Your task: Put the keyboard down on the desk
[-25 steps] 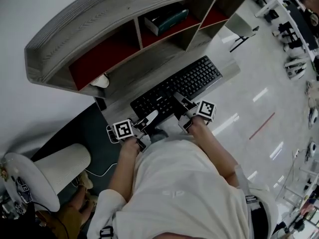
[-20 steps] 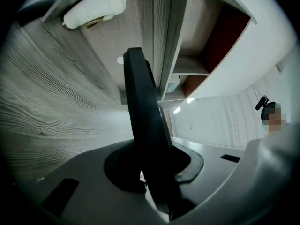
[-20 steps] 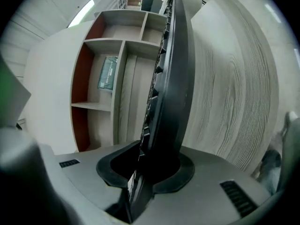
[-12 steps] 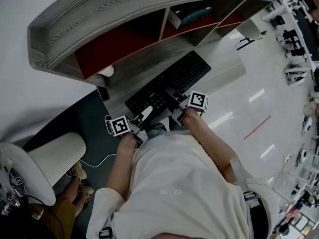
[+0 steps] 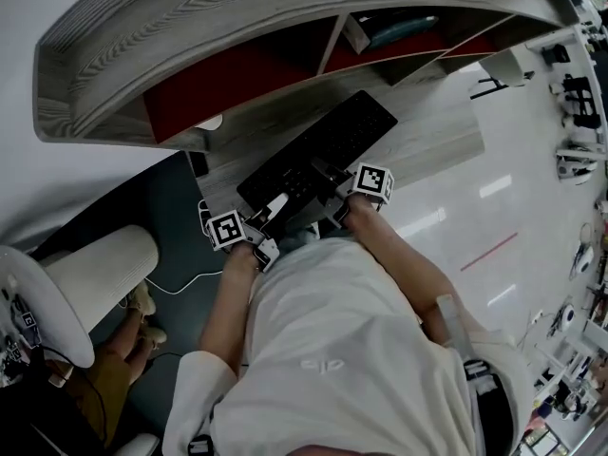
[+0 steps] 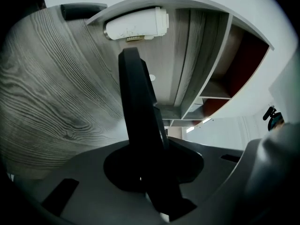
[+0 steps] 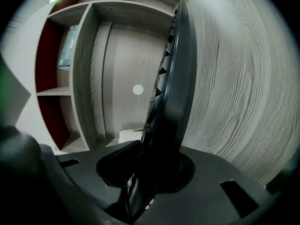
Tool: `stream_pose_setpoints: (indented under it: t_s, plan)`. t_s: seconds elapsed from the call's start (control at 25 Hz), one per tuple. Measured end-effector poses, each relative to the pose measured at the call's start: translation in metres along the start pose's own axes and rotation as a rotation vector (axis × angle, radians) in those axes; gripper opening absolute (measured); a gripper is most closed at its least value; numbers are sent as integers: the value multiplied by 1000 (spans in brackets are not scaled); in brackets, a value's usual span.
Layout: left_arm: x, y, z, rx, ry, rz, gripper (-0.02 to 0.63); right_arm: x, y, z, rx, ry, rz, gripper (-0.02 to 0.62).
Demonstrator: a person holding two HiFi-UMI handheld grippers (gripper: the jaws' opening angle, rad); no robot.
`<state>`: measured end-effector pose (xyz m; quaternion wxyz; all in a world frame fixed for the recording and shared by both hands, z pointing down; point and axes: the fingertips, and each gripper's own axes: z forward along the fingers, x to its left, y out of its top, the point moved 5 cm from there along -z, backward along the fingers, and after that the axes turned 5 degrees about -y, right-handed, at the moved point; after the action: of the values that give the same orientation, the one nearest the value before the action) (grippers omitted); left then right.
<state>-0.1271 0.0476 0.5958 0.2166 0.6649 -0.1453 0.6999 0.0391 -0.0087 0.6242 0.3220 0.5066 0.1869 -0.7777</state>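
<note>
Keyboard (image 5: 318,150), near edge (partly) covered

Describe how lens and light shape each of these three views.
Head view: the wide lens bows the shelf unit into an arc, and glare streaks the glossy floor. Left gripper view: fisheye, black corners, the keyboard a featureless dark silhouette. Right gripper view: same black rim, desk grain curved, near keys soft.

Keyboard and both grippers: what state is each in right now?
keyboard, held by its near edge over the desk; whether it has touched down cannot be told.
left gripper, shut on the keyboard.
right gripper, shut on the keyboard.
</note>
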Motion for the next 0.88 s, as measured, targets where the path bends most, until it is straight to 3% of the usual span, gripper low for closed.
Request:
stream_pose_setpoints:
  t_s: [0.6,0.88]
  plan:
    - [27,17,32,-91,73,-41,109,-30,36,32,106,-31,55,105]
    - [38,23,39,-144,66,-94,100,-31,46,38,115,-29,51,110]
